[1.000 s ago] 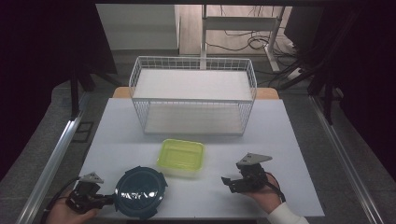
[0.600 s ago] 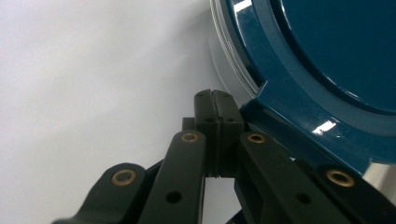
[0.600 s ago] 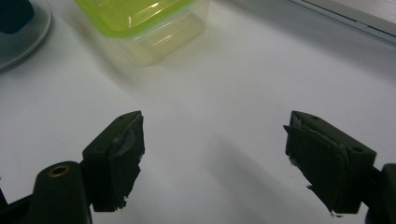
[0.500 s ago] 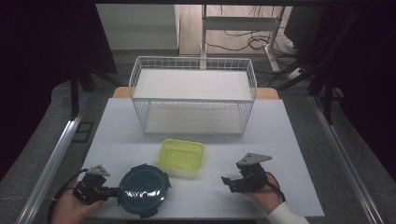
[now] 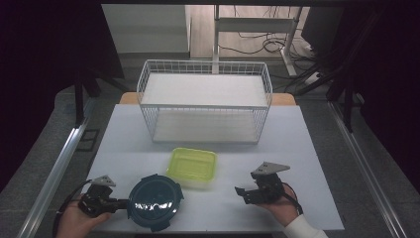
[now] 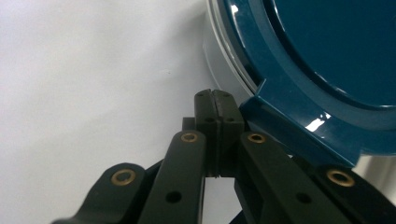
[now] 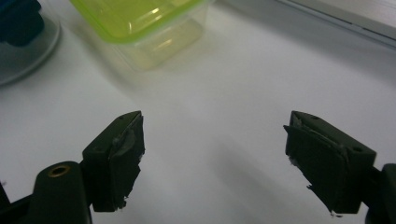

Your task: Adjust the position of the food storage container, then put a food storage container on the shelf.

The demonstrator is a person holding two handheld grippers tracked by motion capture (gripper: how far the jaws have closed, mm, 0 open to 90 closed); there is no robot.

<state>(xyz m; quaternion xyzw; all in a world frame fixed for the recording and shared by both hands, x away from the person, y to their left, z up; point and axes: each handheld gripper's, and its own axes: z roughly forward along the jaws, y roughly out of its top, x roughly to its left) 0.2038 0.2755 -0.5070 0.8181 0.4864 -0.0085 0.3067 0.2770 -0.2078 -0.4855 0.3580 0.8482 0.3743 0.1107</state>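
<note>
My left gripper [image 5: 116, 202], jaws pressed together holding nothing, touches the blue round container [image 5: 154, 201] at the bench's near edge. Right gripper [image 5: 243, 194] gapes empty. Green box [image 5: 193, 166] untouched; basket [image 5: 205, 101] empty, nothing done.

Your white tabletop [image 5: 307, 163] rests on a wooden board [image 5: 128, 97] whose corners peek out at the far side. Metal rails [image 5: 59, 163] flank you. Beyond, cables [image 5: 257, 42] lie on the floor under a white desk frame [image 5: 257, 25].
</note>
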